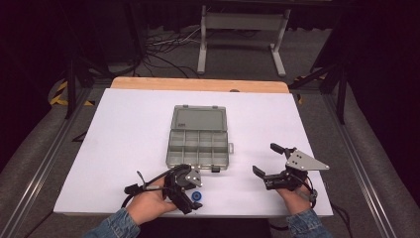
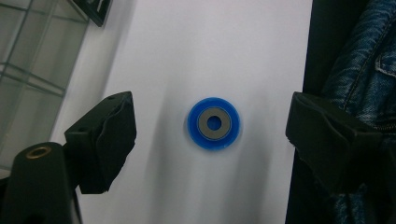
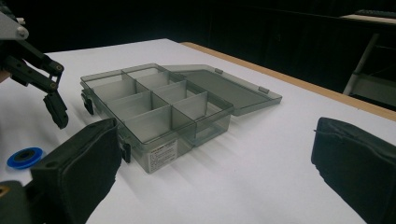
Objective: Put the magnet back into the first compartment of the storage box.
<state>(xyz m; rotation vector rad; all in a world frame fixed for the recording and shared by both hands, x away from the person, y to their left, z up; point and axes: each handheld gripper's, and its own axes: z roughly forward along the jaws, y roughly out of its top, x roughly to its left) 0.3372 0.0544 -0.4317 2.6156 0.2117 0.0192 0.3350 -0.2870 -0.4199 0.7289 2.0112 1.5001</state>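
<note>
A small blue ring with a grey washer-like centre (image 2: 214, 123) lies flat on the white table near its front edge (image 1: 197, 195), and it also appears low at the left (image 3: 24, 157). My left gripper (image 1: 190, 194) hangs directly over it, pointing down, open, with one jaw on each side of the ring and clear of it. A grey see-through compartment box (image 1: 198, 146) sits mid-table with its lid laid open behind it (image 3: 163, 112). My right gripper (image 1: 266, 158) rests open at the front right, facing the box with nothing between its jaws.
The white table (image 1: 124, 129) has a wooden strip along its far edge (image 1: 198, 85). Denim sleeves (image 2: 364, 70) come in over the front edge. Beyond the table stand a metal frame (image 1: 242, 29) and loose cables on a dark floor.
</note>
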